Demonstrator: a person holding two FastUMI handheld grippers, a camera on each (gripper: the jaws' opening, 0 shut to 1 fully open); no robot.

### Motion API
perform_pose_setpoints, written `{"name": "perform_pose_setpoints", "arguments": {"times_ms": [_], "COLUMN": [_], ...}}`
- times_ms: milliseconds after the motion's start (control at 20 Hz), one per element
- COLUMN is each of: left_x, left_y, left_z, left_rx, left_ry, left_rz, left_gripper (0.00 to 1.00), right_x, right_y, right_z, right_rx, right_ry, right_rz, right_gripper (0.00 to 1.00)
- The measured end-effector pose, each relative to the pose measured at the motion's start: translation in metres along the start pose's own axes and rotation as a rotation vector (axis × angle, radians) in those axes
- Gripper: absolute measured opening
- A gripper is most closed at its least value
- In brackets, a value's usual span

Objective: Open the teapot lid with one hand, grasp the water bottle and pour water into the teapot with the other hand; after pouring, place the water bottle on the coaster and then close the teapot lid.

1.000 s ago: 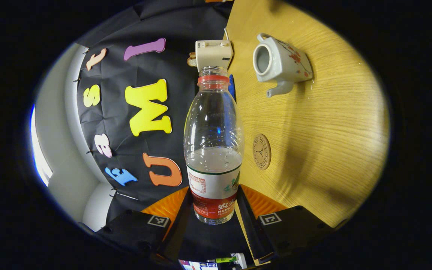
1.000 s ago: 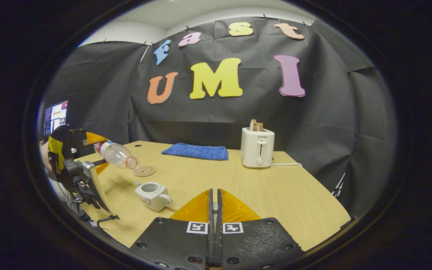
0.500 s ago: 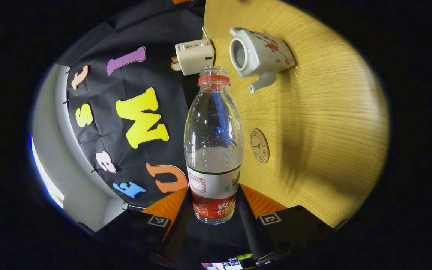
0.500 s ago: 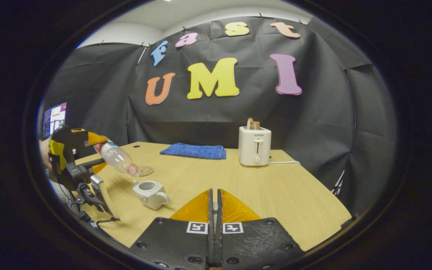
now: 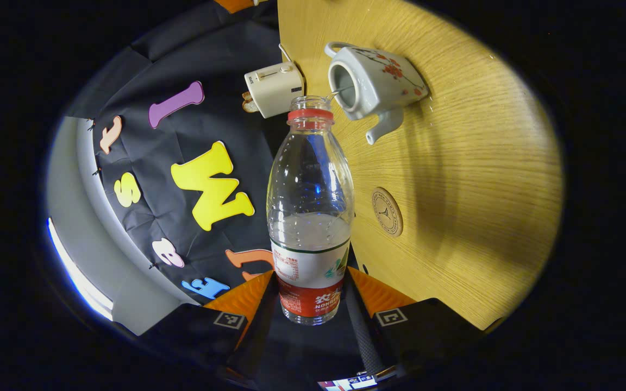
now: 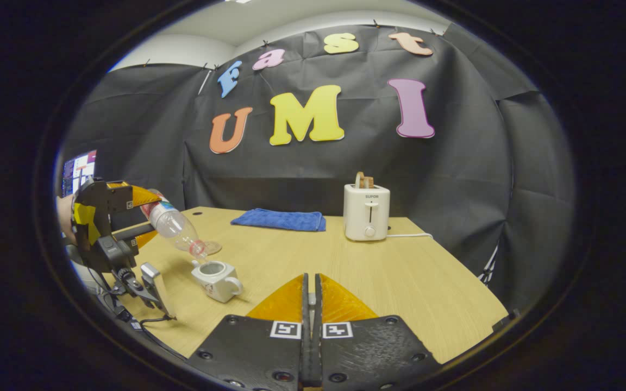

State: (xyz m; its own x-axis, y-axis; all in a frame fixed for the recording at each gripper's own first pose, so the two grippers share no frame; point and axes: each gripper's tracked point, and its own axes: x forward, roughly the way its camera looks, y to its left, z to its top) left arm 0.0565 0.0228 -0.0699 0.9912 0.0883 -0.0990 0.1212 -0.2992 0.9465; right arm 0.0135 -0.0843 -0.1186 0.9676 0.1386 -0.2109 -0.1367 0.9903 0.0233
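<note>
While left gripper [image 5: 311,296] pinched clear ribbed plastic water bottle [image 5: 310,217] at its labelled base, both fingers pressed on it, bottle tilted mouth-down over lidless teapot [image 5: 373,81]. Thin stream ran from mouth into opening. Teapot: glossy white ceramic, boxy, red floral print, on wood-grain table [image 5: 470,179]. Round coaster [image 5: 387,212] lay flat nearby, bare. Right gripper [image 6: 311,304] jaws pressed together; whether anything sat between them, cannot tell. Blue cloth [image 6: 279,220], white toaster [image 6: 366,212] behind.

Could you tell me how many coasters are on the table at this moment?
1. The single round coaster lies flat on the wooden table, behind the open teapot and below the tilted water bottle. Others could be hidden.
</note>
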Motion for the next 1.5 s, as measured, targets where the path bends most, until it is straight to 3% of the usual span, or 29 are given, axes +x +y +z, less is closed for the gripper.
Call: {"name": "perform_pose_setpoints", "arguments": {"times_ms": [950,1050,1100,1500], "left_x": [0.001,0.001,0.002,0.001], "left_y": [0.017,0.022,0.024,0.031], "left_z": [0.002,0.003,0.005,0.009], "left_rx": [0.132,0.146,0.154,0.206], "left_ry": [0.019,0.019,0.019,0.017], "left_rz": [-0.022,-0.015,-0.014,-0.012], "left_gripper": [0.72,0.76,0.72,0.72], "right_x": [-0.003,-0.004,-0.004,-0.007], "right_y": [-0.008,-0.01,-0.011,-0.012], "right_z": [-0.001,-0.002,-0.001,-0.001], "right_rx": [0.031,0.035,0.036,0.022], "right_ry": [-0.009,-0.01,-0.011,-0.02], "right_rz": [-0.002,-0.005,-0.006,-0.016], "right_gripper": [0.0,0.0,0.0,0.0]}}
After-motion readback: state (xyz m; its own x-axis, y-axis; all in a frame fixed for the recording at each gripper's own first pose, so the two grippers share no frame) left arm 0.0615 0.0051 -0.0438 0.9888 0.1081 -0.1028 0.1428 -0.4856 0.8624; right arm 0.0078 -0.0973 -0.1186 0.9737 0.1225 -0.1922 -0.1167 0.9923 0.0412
